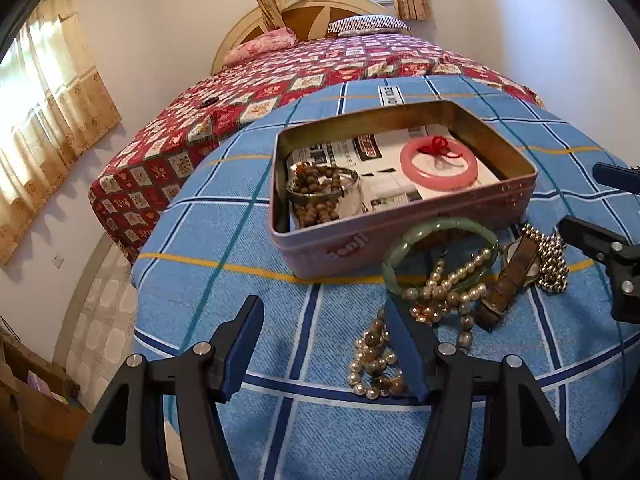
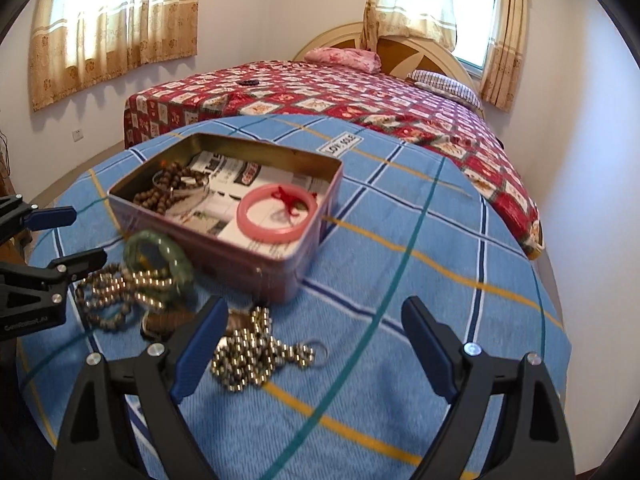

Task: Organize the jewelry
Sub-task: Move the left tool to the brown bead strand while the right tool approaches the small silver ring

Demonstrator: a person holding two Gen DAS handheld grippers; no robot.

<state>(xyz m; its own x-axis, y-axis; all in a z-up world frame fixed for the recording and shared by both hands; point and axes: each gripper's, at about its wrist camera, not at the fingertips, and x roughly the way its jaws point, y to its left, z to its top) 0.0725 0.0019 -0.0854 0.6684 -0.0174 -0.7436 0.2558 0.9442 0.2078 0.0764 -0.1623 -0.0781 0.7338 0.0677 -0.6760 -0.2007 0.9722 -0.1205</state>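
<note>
- Blue-padded left tongs (image 1: 324,344) stand wide and empty just above the checked blue cloth (image 1: 280,432) on the tabletop, with the pearl-and-grey bead strand (image 1: 376,360) at their right pad.
- The right tongs (image 2: 316,344) are also wide and hold nothing; the metal bead chain (image 2: 256,356) lies just inside their left pad.
- I judge each loose piece is best taken singly: close on one loop and lift slowly, since the strands, the brown-strapped watch (image 1: 508,280) and the green bangle (image 1: 436,256) overlap and may drag one another.
- Just beyond stands the open tin (image 1: 400,236), lined with newspaper, holding a pink bangle (image 1: 438,168) and brown wooden beads (image 1: 316,196).
- Far behind, a bed (image 2: 360,96) with a red patterned cover, curtained windows, pale walls.
</note>
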